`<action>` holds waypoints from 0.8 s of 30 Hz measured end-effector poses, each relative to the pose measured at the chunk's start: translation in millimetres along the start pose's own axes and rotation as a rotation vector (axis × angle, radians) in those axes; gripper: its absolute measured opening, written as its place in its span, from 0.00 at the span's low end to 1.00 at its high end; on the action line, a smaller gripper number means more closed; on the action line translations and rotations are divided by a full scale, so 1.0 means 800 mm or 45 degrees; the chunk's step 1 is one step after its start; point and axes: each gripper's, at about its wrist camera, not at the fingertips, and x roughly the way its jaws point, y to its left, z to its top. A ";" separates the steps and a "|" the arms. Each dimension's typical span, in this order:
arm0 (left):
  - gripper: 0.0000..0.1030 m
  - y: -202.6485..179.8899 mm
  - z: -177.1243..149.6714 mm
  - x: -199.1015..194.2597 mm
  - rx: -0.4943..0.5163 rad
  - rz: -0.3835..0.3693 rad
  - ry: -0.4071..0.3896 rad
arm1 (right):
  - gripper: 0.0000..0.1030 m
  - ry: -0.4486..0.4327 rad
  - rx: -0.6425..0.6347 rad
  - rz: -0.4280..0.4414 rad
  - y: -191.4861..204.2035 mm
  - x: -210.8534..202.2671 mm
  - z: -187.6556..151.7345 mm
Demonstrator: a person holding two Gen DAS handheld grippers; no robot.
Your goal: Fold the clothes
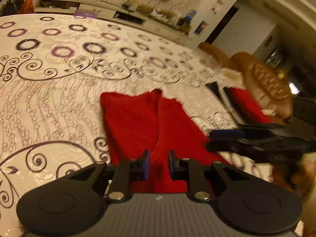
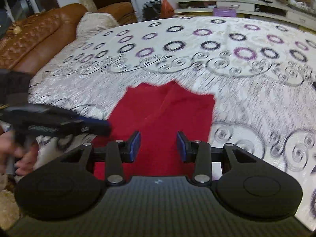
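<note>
L gripper (image 1: pixel 159 165) hung over the near end of the red garment (image 1: pixel 138 122), pointing down at an angle. Jaws stood a little apart, a narrow gap w/ red cloth visible through it below; pads didn't press on anything, nothing held. R gripper (image 2: pixel 159 147) was likewise above the garment's near edge, jaws abt half open, nothing btwn them but the cloth lying underneath, not gripped.

Garment lay flat on the bedspread (image 2: pixel 237 90), stretching away ahead of both grippers. Its far edge was uneven, w/ a seam or fold line running lengthwise down the middle. From the L wrist view, most of it was straight ahead and slightly left of the fingers; from the R wrist view it was dead ahead, far edge ending well short of the ring pattern on the spread.

Each gripper showed in the other's view: R one to the right of the L fingers, blurred, side-on over the cloth's right edge; L one to the left of the R fingers, also blurred, w/ a hand (image 2: pixel 21 158) on its grip.

Brown sofa (image 2: pixel 39 37) sat beyond the bed on the L gripper's right, R gripper's left. Shelf (image 2: pixel 246 2) w/ clutter ran along the far wall.
</note>
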 end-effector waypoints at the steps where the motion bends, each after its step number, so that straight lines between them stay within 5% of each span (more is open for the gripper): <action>1: 0.19 -0.002 -0.002 0.005 0.029 0.072 0.019 | 0.45 0.010 0.004 0.020 0.003 -0.001 -0.007; 5: 0.06 0.000 -0.002 0.007 0.055 0.172 0.025 | 0.45 0.047 0.019 -0.039 -0.002 0.016 -0.032; 10: 0.07 -0.015 0.001 -0.002 0.092 0.224 0.028 | 0.45 0.014 0.122 0.026 -0.009 -0.017 -0.031; 14: 0.18 -0.036 -0.002 -0.018 0.062 0.053 -0.031 | 0.45 -0.001 0.154 0.057 -0.006 -0.043 -0.055; 17: 0.18 -0.042 -0.014 0.004 0.080 0.121 0.054 | 0.45 0.089 0.099 -0.069 0.004 -0.026 -0.073; 22: 0.19 -0.024 -0.014 0.000 -0.044 0.116 0.055 | 0.46 0.122 0.122 -0.083 0.010 -0.030 -0.065; 23: 0.27 -0.023 -0.008 -0.001 -0.074 0.124 0.050 | 0.47 0.126 0.144 -0.092 0.010 -0.031 -0.058; 24: 0.52 -0.022 -0.002 -0.002 -0.103 0.132 0.045 | 0.47 0.120 0.170 -0.109 0.010 -0.032 -0.050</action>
